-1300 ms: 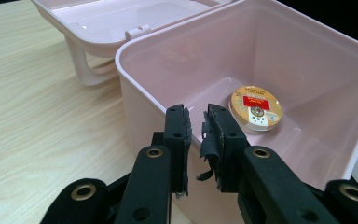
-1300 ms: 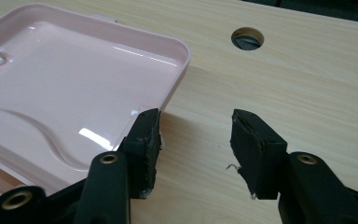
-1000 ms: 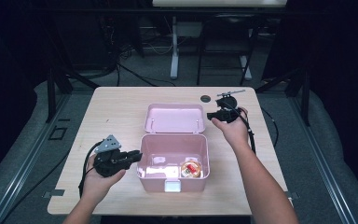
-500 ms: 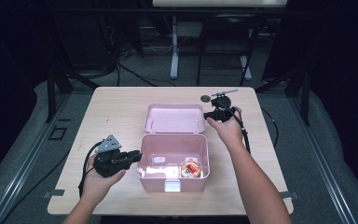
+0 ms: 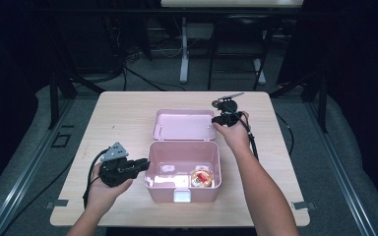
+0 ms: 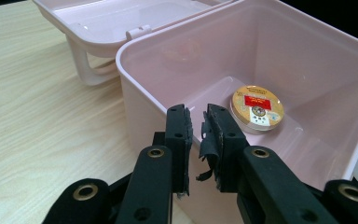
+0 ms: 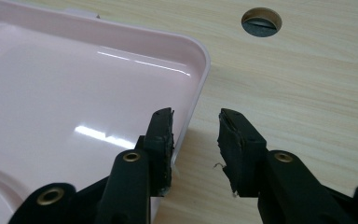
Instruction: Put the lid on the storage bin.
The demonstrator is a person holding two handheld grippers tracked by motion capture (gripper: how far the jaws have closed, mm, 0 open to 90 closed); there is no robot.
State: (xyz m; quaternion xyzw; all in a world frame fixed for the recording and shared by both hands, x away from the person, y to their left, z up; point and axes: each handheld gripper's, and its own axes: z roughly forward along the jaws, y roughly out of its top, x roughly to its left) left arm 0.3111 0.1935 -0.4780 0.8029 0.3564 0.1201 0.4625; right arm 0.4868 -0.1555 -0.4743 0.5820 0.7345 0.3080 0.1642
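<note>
Two grippers flank the pink box (image 5: 183,169) on our table (image 5: 123,113) in the high view: left gripper (image 5: 139,165) at its left wall, right gripper (image 5: 218,119) at the corner of the laid-back lid (image 5: 183,124). Our left gripper view shows jaws nearly shut, empty, over the box rim, near a round tin (image 6: 256,108) inside. Our right gripper view shows jaws parted astride the lid's edge.

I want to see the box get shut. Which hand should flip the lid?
Probably the right gripper: its open jaws straddle the edge of the lid. The left gripper sits by the box front wall.
</note>
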